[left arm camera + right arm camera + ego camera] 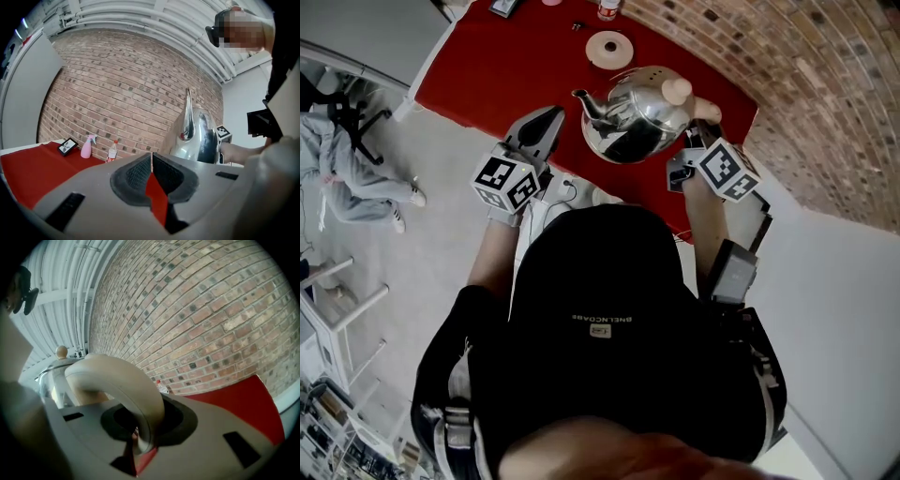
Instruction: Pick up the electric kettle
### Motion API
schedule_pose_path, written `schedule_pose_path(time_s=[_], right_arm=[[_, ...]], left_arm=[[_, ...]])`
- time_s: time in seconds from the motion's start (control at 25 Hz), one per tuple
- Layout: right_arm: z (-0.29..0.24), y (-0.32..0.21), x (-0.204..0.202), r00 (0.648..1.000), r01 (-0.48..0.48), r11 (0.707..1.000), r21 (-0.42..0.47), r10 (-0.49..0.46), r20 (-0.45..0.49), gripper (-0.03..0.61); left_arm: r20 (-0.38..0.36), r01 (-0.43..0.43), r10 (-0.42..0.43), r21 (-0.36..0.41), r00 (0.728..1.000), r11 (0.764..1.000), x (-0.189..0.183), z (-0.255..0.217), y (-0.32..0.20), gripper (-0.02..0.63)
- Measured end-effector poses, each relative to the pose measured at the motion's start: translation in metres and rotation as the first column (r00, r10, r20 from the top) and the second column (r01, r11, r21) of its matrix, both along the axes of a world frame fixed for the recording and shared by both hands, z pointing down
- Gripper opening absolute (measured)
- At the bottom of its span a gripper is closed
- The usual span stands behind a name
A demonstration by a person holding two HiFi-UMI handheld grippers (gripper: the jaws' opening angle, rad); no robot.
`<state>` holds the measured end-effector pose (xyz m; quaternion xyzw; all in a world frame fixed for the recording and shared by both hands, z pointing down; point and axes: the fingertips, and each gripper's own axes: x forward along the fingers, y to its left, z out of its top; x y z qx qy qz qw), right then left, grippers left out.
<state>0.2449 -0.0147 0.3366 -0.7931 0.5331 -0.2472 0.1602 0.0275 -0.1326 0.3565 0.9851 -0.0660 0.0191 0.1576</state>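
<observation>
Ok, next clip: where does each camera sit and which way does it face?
Head view: on the person's head, looking steeply down at kettle and red table; torso, arms, left claw and right claw show.
Left gripper view: on the left claw, looking level along shut jaws at the brick wall; the right forearm shows.
Right gripper view: on the right claw, looking along jaws clamped on the handle; wall behind.
Shared: kettle in all three; wall in both gripper views.

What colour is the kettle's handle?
Cream; the handle shows best in the right gripper view.
</observation>
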Motion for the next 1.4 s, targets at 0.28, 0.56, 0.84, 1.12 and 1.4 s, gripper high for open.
schedule_pose_path(time_s=[0.28,0.56,0.84,1.12,1.4], right_arm=[[0.009,0.046,0.0,0.996,-0.082,0.997,-0.003,0.082,0.036,0.084],[0.017,0.091,0.014,0.985,-0.17,0.985,-0.01,0.17,0.04,0.084],[0.02,0.109,0.017,0.971,-0.236,0.972,-0.021,0.236,0.038,0.084],[0.024,0.111,0.016,0.963,-0.266,0.963,-0.038,0.267,0.027,0.084],[0.03,0.106,0.017,0.961,-0.27,0.962,-0.029,0.271,0.058,0.084]], left_arm=[[0.002,-0.068,0.068,0.007,0.998,0.998,0.018,-0.003,0.015,0.007],[0.006,-0.122,0.122,0.014,0.993,0.992,0.044,-0.002,0.033,0.006],[0.012,-0.151,0.151,0.008,0.989,0.989,0.047,-0.003,0.037,0.006],[0.023,-0.158,0.158,0.004,0.987,0.987,0.043,-0.003,0.035,0.006],[0.032,-0.16,0.16,0.006,0.987,0.987,0.045,-0.001,0.037,0.006]])
